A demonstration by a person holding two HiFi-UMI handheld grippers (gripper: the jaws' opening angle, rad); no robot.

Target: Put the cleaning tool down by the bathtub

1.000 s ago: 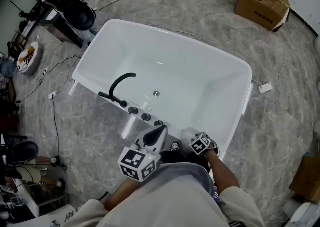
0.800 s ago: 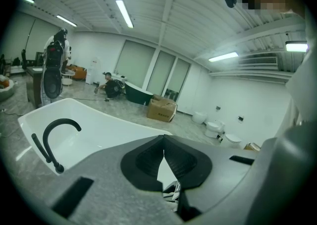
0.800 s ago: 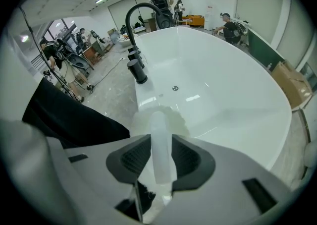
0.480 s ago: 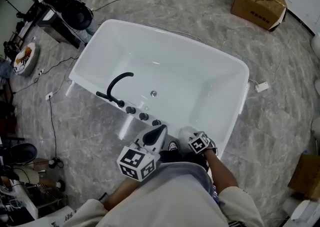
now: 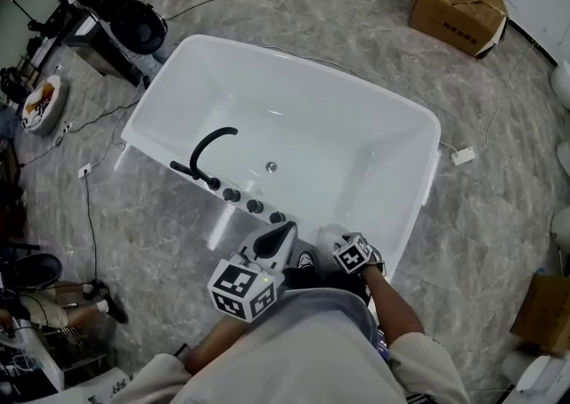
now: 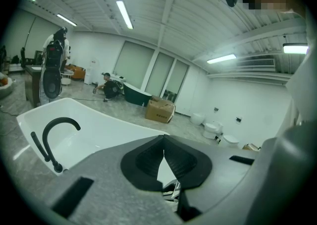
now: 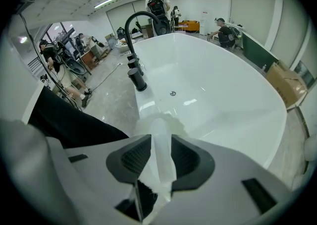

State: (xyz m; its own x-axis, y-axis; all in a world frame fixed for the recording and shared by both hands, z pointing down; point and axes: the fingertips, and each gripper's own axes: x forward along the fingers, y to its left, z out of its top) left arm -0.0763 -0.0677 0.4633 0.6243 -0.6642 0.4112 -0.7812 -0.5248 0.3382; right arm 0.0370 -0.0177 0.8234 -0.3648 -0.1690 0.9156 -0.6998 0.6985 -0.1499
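Right gripper (image 7: 161,158) is clamped tight on the pale handle of the cleaning tool (image 7: 158,130); its fluffy white end pokes out past the jaws, right at the near rim of the bathtub (image 5: 419,206), down the rim from the black faucet (image 7: 136,21). Can't tell if it's touching the rim or just above it. Left gripper (image 6: 164,155) has its pads pressed together on nothing and just hangs beside the right one.

For the put-down, I'd swing the tool off the rim and lower it toward the grey floor (image 5: 499,215) next to the tub wall. Get it resting flat before spreading the jaws; that handle looks slick and would probably roll or drop if released early. The left one isn't needed, so I'd keep it clear.

Versus a second ago, basically nothing has changed. Both grippers sit in the same spot with the same grip, and the tub has only drifted a touch up and left in the head view, which looks like head movement
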